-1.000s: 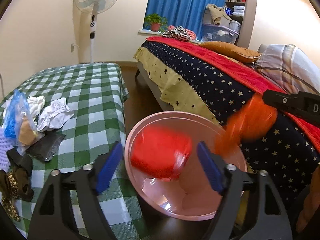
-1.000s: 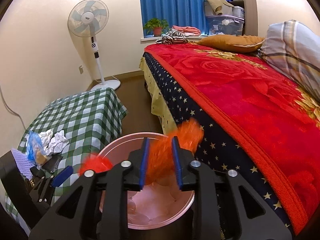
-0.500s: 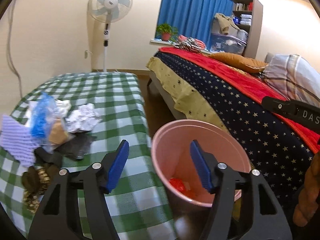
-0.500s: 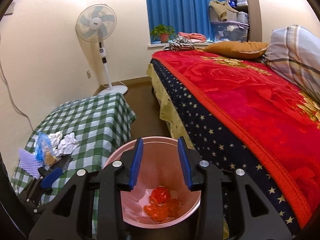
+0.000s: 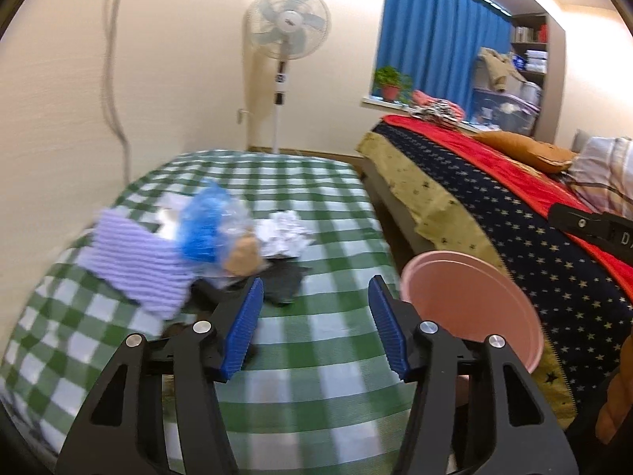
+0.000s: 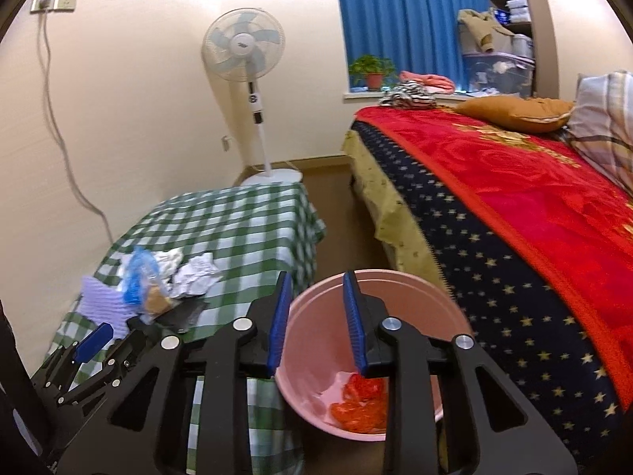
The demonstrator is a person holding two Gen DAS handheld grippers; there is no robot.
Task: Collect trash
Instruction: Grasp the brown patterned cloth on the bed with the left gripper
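Left gripper [image 5: 314,316], black frame with ribbed blue pads [image 5: 241,328], jaws spread wide and holding nothing, poised over a table draped in green-and-white checked cloth [image 5: 316,206]. Ahead and to the left of its fingertips lies a loose heap of trash: a ribbed lilac knitted cloth [image 5: 138,261], a crinkled clear plastic bag with a blue tint [image 5: 209,225] enclosing something tan, crumpled white paper [image 5: 287,233] with sharp irregular folds, and a flat dark grey wrapper [image 5: 283,283] just beyond the left pad. To the right of this gripper stands a round, smooth pink plastic bin [image 5: 470,308], between the table edge and a bed with a navy star-print cover [image 5: 514,237]. Right gripper [image 6: 314,316], of the same build, jaws likewise parted and empty, positioned directly above the open mouth of the bin [image 6: 455,316]; beneath and slightly right of its fingertips, at the bottom of the bin, rests crumpled glossy orange-red trash [image 6: 362,399]. From this view the heap on the table lies to the left: lilac cloth [image 6: 99,297], blue-tinted bag [image 6: 136,277], white paper [image 6: 198,273]. The left gripper [image 6: 103,340] appears at lower left, near the heap. A white pedestal fan [image 6: 243,45] stands far ahead, by the wall.
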